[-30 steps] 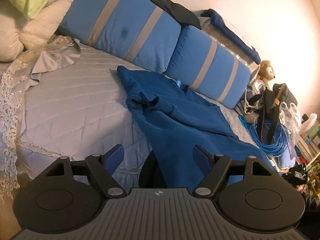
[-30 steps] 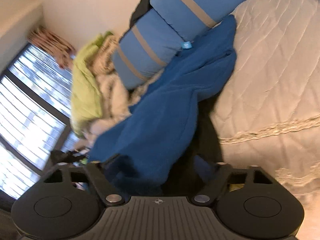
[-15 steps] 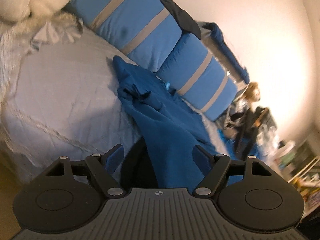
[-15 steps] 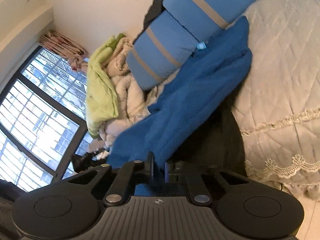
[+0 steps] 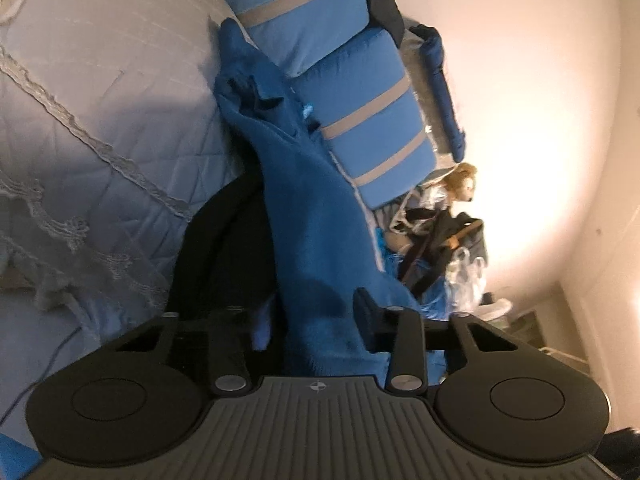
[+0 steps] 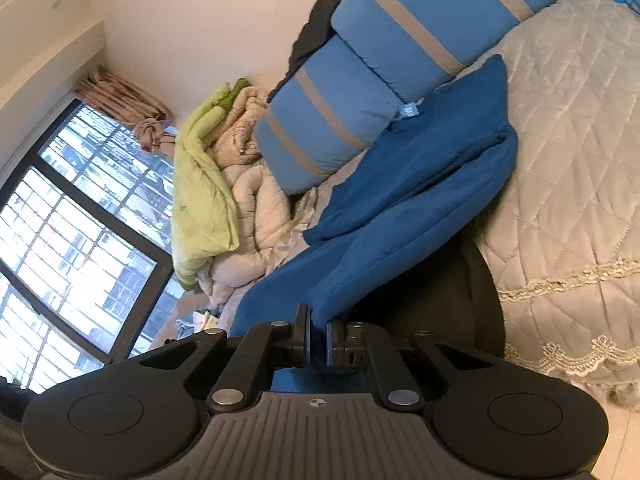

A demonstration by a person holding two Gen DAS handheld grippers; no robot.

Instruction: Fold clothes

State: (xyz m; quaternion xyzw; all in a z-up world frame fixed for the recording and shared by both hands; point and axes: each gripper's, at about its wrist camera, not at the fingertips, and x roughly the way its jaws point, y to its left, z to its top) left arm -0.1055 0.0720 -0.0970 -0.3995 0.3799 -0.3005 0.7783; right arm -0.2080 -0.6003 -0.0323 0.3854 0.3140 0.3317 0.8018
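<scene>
A blue fleece garment (image 5: 308,208) lies along the bed's quilt (image 5: 100,80) beside the striped pillows and hangs off the bed's edge toward me. The left gripper (image 5: 312,324) has the garment's lower part between its jaws, which are closing; a thin dark gap still shows beside the left pad (image 5: 260,328). In the right wrist view the same garment (image 6: 420,184) runs from the pillows down to the right gripper (image 6: 318,340), which is shut on a folded edge of the cloth.
Two blue pillows with grey stripes (image 5: 372,120) (image 6: 360,92) line the wall. A black rounded object (image 5: 224,248) (image 6: 448,308) sits under the garment at the bed's edge. Green and cream bedding (image 6: 200,184) is piled near a window (image 6: 68,220). A stuffed toy (image 5: 464,180) and bags clutter the corner.
The right gripper shut on the garment's edge and rose with it. The left gripper dropped and rolled, and its jaws narrowed around the cloth.
</scene>
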